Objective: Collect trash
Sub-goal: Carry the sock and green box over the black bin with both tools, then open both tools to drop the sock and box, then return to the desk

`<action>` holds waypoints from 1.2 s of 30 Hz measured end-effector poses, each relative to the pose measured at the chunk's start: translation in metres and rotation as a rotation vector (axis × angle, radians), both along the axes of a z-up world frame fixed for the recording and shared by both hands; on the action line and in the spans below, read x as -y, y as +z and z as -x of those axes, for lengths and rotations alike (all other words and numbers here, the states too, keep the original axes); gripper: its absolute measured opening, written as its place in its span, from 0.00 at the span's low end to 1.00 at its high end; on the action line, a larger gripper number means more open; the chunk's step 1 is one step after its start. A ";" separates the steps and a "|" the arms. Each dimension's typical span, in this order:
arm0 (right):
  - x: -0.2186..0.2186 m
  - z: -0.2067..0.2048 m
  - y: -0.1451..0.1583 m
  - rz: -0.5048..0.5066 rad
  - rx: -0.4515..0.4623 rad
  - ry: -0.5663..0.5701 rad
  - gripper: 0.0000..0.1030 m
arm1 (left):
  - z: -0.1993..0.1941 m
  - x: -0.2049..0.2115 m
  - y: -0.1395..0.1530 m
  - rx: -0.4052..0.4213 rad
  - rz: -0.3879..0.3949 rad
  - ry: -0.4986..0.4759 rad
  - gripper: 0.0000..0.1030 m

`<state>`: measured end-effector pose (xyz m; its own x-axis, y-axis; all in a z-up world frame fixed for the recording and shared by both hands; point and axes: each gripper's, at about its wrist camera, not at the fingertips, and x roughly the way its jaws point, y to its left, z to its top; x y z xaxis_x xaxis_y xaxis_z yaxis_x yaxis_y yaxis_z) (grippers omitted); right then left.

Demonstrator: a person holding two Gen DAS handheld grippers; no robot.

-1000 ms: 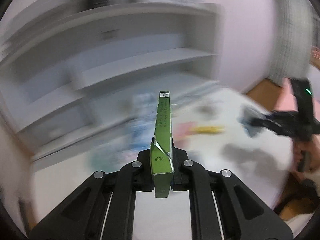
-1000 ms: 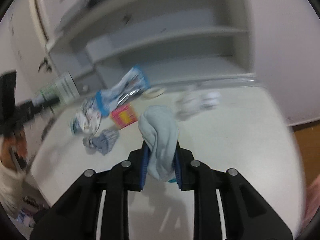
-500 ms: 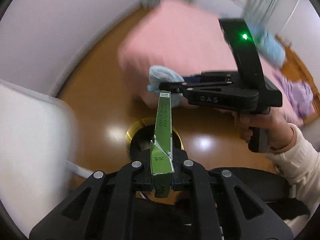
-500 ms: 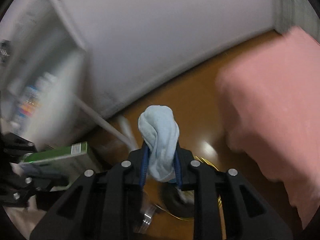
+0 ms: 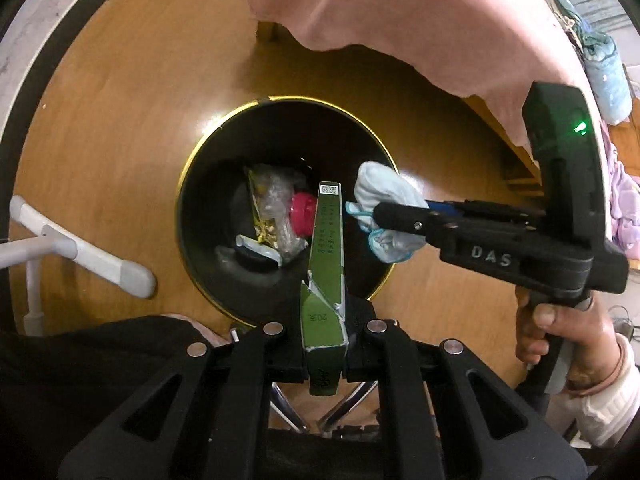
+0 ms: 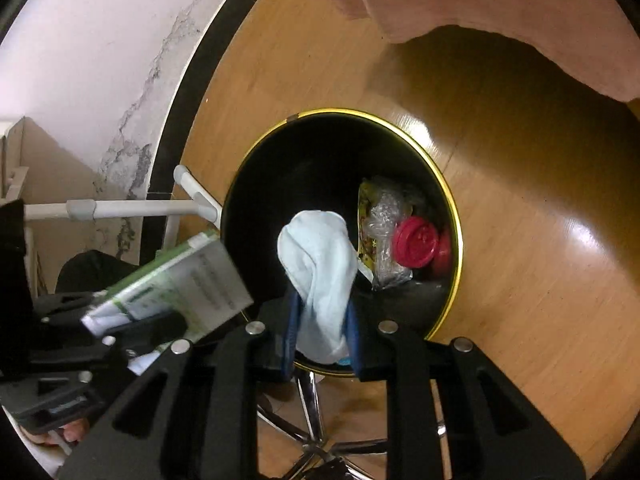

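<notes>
A round black trash bin with a gold rim [image 5: 188, 184] [image 6: 448, 184] stands on the wooden floor below both grippers. My left gripper [image 5: 325, 340] is shut on a flat green carton [image 5: 326, 264], which pokes out over the bin's opening. In the right wrist view that carton [image 6: 172, 292] shows at the lower left. My right gripper [image 6: 322, 332] is shut on a crumpled pale blue cloth [image 6: 320, 264], held over the bin. From the left wrist view the cloth [image 5: 380, 196] hangs above the bin's right rim. Inside lie clear plastic wrappers [image 5: 276, 208] and a red cap [image 6: 414, 246].
A pink bedcover [image 5: 400, 12] hangs over the floor beyond the bin. White tube legs [image 5: 80, 252] stand to the bin's left, by a white wall with a dark skirting [image 6: 188, 80]. Chrome chair legs [image 6: 316, 432] spread below the grippers. A hand [image 5: 560, 332] grips the right tool.
Both grippers swung away from the white table and shelves, down to the floor, and now point into the bin. The carton and the cloth stayed gripped throughout.
</notes>
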<state>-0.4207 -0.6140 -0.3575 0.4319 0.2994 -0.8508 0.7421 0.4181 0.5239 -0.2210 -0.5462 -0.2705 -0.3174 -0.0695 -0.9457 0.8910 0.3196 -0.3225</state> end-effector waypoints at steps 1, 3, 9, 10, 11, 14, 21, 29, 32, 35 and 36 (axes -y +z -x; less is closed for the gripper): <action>-0.001 -0.003 0.000 -0.005 0.005 -0.005 0.22 | 0.001 0.000 0.001 0.007 0.005 -0.002 0.09; -0.002 0.001 0.004 -0.010 0.009 -0.013 0.44 | 0.004 0.000 0.004 0.014 0.014 -0.001 0.21; 0.022 0.032 0.030 0.102 -0.023 -0.135 0.82 | 0.017 0.001 0.040 0.112 0.128 -0.021 0.84; 0.025 0.035 0.037 0.139 -0.046 -0.153 0.82 | 0.020 0.001 0.051 0.128 0.158 -0.031 0.84; 0.027 0.036 0.044 0.173 -0.060 -0.163 0.82 | 0.026 -0.003 0.078 0.176 0.234 -0.043 0.84; 0.024 0.030 0.105 0.393 -0.052 -0.154 0.82 | 0.040 -0.021 0.148 0.241 0.433 -0.060 0.87; -0.028 -0.010 0.297 0.930 0.218 -0.066 0.93 | 0.024 -0.141 0.321 0.447 0.827 0.110 0.94; -0.141 -0.108 0.396 1.037 0.465 0.279 0.93 | -0.071 -0.357 0.381 0.956 0.631 0.665 0.94; -0.192 -0.153 0.403 0.993 0.519 0.408 0.93 | -0.110 -0.450 0.366 1.000 0.453 0.916 0.94; -0.240 -0.187 0.409 0.945 0.544 0.538 0.93 | -0.129 -0.529 0.351 0.959 0.340 1.113 0.94; -0.259 -0.202 0.410 0.920 0.562 0.594 0.93 | -0.130 -0.551 0.345 0.945 0.315 1.163 0.94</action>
